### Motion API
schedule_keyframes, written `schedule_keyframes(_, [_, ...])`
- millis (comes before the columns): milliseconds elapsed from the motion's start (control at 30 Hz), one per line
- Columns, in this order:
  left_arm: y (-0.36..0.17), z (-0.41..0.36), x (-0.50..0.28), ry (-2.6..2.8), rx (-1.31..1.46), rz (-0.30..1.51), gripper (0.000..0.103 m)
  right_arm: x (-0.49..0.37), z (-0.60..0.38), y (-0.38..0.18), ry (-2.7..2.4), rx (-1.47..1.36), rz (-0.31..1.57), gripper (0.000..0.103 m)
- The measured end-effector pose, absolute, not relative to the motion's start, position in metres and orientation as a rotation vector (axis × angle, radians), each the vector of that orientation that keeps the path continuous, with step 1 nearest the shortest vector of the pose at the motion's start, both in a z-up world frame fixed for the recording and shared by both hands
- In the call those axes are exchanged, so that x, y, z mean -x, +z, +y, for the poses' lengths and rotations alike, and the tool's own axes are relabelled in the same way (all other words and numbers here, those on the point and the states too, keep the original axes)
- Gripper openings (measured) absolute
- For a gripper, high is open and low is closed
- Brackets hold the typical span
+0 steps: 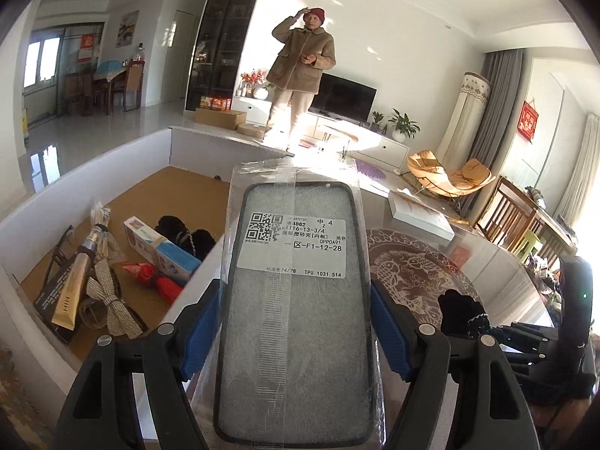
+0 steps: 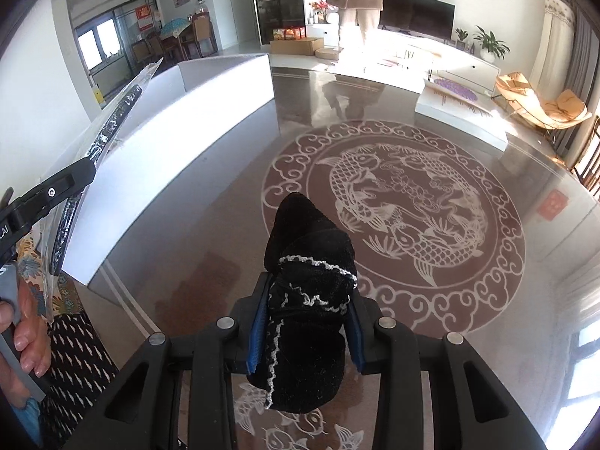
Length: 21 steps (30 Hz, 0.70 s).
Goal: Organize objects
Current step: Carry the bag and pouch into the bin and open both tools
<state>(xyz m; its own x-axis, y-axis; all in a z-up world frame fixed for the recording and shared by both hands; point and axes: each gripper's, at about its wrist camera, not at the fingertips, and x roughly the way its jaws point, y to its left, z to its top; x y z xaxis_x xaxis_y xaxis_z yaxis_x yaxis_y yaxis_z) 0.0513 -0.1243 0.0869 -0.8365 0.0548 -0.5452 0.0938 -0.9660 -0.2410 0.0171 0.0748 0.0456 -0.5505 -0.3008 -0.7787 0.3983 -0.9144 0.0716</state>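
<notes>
My left gripper (image 1: 296,333) is shut on a packaged phone case (image 1: 296,311), grey with a black rim, in a clear bag with a white label. It is held above the near wall of a white open box (image 1: 112,172). My right gripper (image 2: 305,332) is shut on a black velvet pouch (image 2: 307,262) with white trim, held above the glass table (image 2: 532,300). The pouch and right gripper also show in the left wrist view (image 1: 463,315). The left gripper and the case, seen edge-on, show at the left of the right wrist view (image 2: 90,157).
Inside the box lie a gold tube (image 1: 73,288), a woven bow (image 1: 108,300), a blue and white carton (image 1: 161,251), a red item (image 1: 153,277) and a black pouch (image 1: 187,236). A white flat box (image 1: 420,213) lies on the table. A person (image 1: 300,71) stands beyond it.
</notes>
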Motion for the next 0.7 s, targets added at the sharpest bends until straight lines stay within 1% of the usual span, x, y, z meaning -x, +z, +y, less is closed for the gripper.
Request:
schedule_keyframes(100, [0.103,-0.180,-0.050,-2.879,-0.859,0.430,0.074,-0.009,0.017,0.075,-2.386,-1.083,0.163,0.036])
schedule_keyframes(200, [0.099,-0.240,-0.039,-2.751,-0.924,0.427,0.074,-0.003,-0.052,0.095,-2.278,-1.001,0.174,0.036])
schedule_keyframes(300, [0.084,-0.287,-0.026,-2.619,-1.035,0.374,0.074,0.003,-0.125,0.099,-2.159,-0.974,0.212,0.036])
schedule_keyframes(400, [0.061,-0.321,-0.014,-2.490,-1.162,0.367,0.074,0.017,-0.186,0.086,-2.078,-1.012,0.228,0.037])
schedule_keyframes(433, [0.054,-0.329,-0.012,-2.460,-1.195,0.375,0.075,0.023,-0.203,0.076,-2.049,-1.048,0.231,0.041])
schedule_keyframes(467, [0.049,-0.335,-0.012,-2.440,-1.216,0.373,0.076,0.029,-0.217,0.065,-2.020,-1.097,0.246,0.049])
schedule_keyframes(500, [0.046,-0.338,-0.014,-2.429,-1.227,0.362,0.078,0.034,-0.227,0.056,-2.004,-1.137,0.265,0.055])
schedule_keyframes(533, [0.044,-0.339,-0.018,-2.424,-1.228,0.346,0.081,0.037,-0.233,0.049,-2.004,-1.162,0.279,0.063])
schedule_keyframes(600, [0.043,-0.338,-0.024,-2.436,-1.217,0.312,0.086,0.038,-0.232,0.042,-2.018,-1.170,0.280,0.065])
schedule_keyframes(633, [0.043,-0.335,-0.026,-2.451,-1.213,0.294,0.088,0.038,-0.228,0.043,-2.022,-1.170,0.270,0.068])
schedule_keyframes(667, [0.043,-0.333,-0.028,-2.454,-1.216,0.271,0.090,0.039,-0.222,0.044,-2.032,-1.166,0.260,0.075])
schedule_keyframes(700, [0.043,-0.329,-0.028,-2.448,-1.219,0.249,0.092,0.039,-0.216,0.045,-2.049,-1.160,0.254,0.079])
